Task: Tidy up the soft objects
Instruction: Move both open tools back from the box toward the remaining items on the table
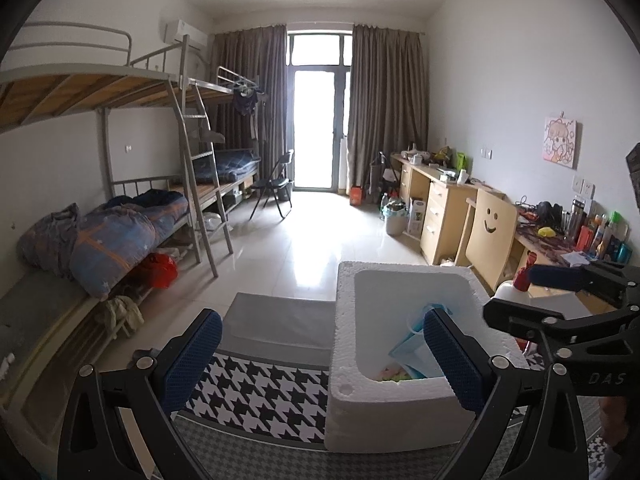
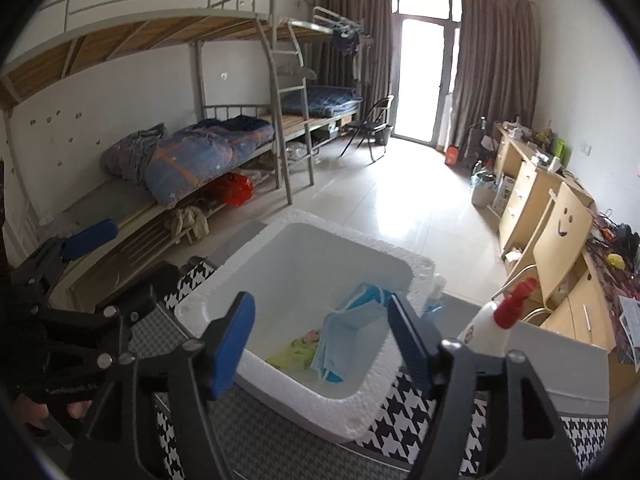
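Where bunks [image 1: 120, 128] stand, houndstooth cloth [image 1: 260, 396], foam box [image 1: 348, 360].

"DAS" on the right hand-held gripper [image 1: 556, 300]

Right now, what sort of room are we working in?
Most likely a shared dormitory room: grey metal bunk beds with ladders along one wall, a row of light wooden desks with drawers along the other, and a rumpled blue-and-orange quilt on a lower bunk.
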### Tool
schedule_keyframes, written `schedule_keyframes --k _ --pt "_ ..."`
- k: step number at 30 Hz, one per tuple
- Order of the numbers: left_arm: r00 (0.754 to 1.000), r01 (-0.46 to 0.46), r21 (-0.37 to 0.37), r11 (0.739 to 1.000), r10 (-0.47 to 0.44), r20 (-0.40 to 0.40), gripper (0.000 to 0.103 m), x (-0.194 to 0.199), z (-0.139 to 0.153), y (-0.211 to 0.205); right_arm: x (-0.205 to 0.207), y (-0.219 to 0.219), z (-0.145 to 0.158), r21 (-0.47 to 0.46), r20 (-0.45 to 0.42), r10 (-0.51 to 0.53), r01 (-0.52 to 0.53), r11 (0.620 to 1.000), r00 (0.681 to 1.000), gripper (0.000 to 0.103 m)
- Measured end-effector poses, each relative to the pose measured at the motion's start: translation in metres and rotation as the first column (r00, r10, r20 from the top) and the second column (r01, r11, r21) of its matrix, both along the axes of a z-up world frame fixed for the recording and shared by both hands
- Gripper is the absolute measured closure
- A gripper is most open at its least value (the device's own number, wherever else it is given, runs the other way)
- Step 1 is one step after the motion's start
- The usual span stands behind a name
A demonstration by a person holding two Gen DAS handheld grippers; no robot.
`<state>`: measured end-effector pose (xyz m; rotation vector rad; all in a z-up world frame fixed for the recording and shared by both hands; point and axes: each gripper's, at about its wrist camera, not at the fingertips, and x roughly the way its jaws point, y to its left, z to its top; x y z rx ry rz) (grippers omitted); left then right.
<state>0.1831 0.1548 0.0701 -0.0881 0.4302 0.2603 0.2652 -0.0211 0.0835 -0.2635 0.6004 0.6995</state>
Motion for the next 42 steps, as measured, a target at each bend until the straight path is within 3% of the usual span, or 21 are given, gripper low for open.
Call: schedule_keyframes --k 4,42 --pt "1.000 0.018 0.008 1.000 -0.018 0.018 0.001 -0.006 0.004 -0.009 -0.005 -0.010 0.001 0.014 0.026 -0.029 0.028 1.000 0.999 0.017" --pt "0.976 0.180 0.068 0.981 -0.187 0.115 0.001 -0.075 0.030 -0.081 -0.070 -0.112 0.007 0.141 0.110 -0.163 0.147 0.979 0.980 0.016"
